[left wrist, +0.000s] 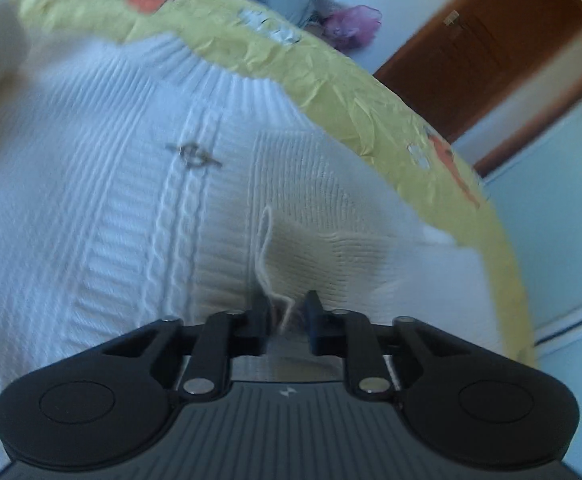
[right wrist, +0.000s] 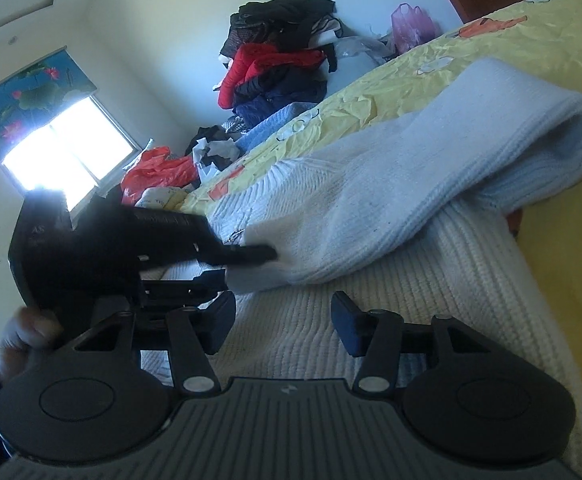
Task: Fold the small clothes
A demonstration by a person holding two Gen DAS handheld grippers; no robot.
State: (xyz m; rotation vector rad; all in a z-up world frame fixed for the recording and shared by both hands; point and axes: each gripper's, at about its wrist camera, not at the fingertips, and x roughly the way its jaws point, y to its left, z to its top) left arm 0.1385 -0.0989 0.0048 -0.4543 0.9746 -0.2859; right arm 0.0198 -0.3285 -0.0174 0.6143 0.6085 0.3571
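Note:
A small white knit sweater (left wrist: 131, 208) lies on a yellow bedsheet (left wrist: 331, 80). In the left wrist view its ribbed collar is at the top and a cable stripe with a small embroidered mark runs down the middle. My left gripper (left wrist: 287, 312) is shut on the sleeve cuff (left wrist: 323, 256), with a loose thread at the jaws. In the right wrist view the left gripper (right wrist: 251, 258) holds the sleeve (right wrist: 431, 184), which is folded across the sweater body (right wrist: 371, 320). My right gripper (right wrist: 283, 326) is open and empty just above the body.
A pile of dark, red and blue clothes (right wrist: 283, 64) and plastic bags (right wrist: 159, 172) sit beyond the bed by the wall. A bright window (right wrist: 67, 152) is at the left. A brown door (left wrist: 491, 52) stands past the bed edge.

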